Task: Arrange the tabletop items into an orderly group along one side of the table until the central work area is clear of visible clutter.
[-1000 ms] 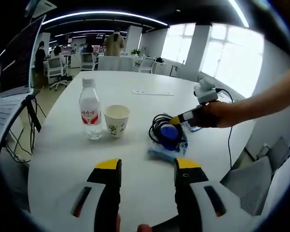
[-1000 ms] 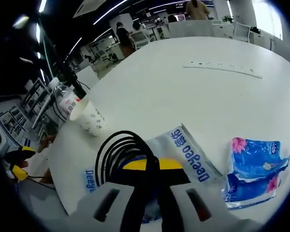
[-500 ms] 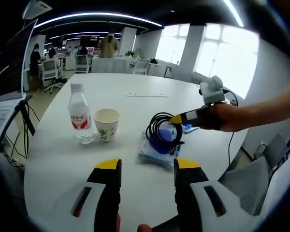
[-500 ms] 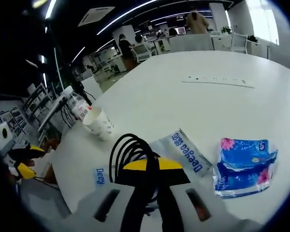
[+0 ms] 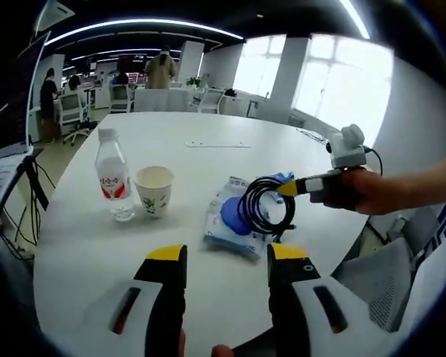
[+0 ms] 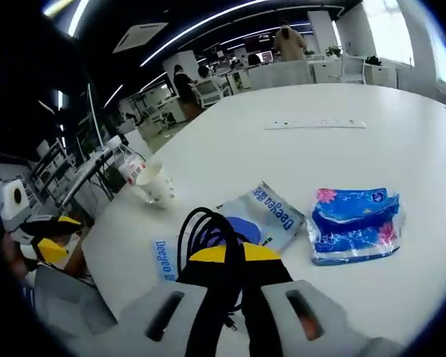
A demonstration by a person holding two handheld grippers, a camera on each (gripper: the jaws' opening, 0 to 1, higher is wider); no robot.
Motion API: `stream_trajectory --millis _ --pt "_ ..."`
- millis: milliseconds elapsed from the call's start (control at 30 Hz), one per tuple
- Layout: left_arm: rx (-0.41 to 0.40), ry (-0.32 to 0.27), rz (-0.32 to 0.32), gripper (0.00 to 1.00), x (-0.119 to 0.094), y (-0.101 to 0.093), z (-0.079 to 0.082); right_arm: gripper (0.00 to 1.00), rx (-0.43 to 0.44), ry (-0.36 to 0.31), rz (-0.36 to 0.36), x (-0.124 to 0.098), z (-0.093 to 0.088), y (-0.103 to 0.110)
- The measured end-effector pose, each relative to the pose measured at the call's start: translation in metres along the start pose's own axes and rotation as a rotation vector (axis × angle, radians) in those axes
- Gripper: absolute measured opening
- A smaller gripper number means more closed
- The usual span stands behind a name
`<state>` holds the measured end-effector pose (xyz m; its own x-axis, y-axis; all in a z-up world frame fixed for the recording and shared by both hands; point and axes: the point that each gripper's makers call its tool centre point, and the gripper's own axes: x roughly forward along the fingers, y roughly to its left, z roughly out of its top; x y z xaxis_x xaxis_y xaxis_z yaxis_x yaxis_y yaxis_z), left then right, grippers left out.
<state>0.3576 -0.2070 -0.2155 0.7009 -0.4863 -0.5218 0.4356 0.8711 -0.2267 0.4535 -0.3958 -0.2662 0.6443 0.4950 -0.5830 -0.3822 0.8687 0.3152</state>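
Barely begun: right tongs point(image 6: 234, 256) clenched on black coiled cable point(image 5: 266, 206), lifted above wipes pack point(image 5: 229, 227). Left tongs point(image 5: 227, 256) released, idle. Bottle point(image 5: 113, 176), paper cup point(image 5: 154, 190), tissue pack point(image 6: 354, 224) were scattered mid-surface point(image 5: 208, 163), ungrouped.

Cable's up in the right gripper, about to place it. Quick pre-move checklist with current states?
1. Right gripper shut on black cable coil: ok.
2. Coil clear of the table: ok, hanging above the Deeyeo wipes pack.
3. Left gripper open, holding nothing: ok.
4. Water bottle and paper cup upright, side by side: ok.
5. Blue tissue pack lies apart from wipes pack: ok.
6. Cable's loose end free of snags: cannot tell.
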Motion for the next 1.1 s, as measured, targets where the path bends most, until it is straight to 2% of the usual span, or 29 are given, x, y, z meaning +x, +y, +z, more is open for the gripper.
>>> stream_trajectory --millis 200,467,767,1100 --pt "0.005 0.006 -0.009 0.42 0.001 -0.004 -0.003 0.02 0.018 -0.020 -0.029 -0.018 -0.004 -0.007" --pt "0.002 0.010 -0.017 0.42 0.001 -0.007 -0.005 0.02 0.097 -0.050 -0.090 -0.038 -0.010 -0.032" --pt "0.013 0.013 -0.029 0.42 0.004 -0.010 -0.003 0.02 0.185 -0.039 -0.162 -0.054 -0.024 -0.062" --pt "0.022 0.021 -0.038 0.42 0.004 -0.014 -0.004 0.02 0.213 -0.024 -0.207 -0.061 -0.034 -0.082"
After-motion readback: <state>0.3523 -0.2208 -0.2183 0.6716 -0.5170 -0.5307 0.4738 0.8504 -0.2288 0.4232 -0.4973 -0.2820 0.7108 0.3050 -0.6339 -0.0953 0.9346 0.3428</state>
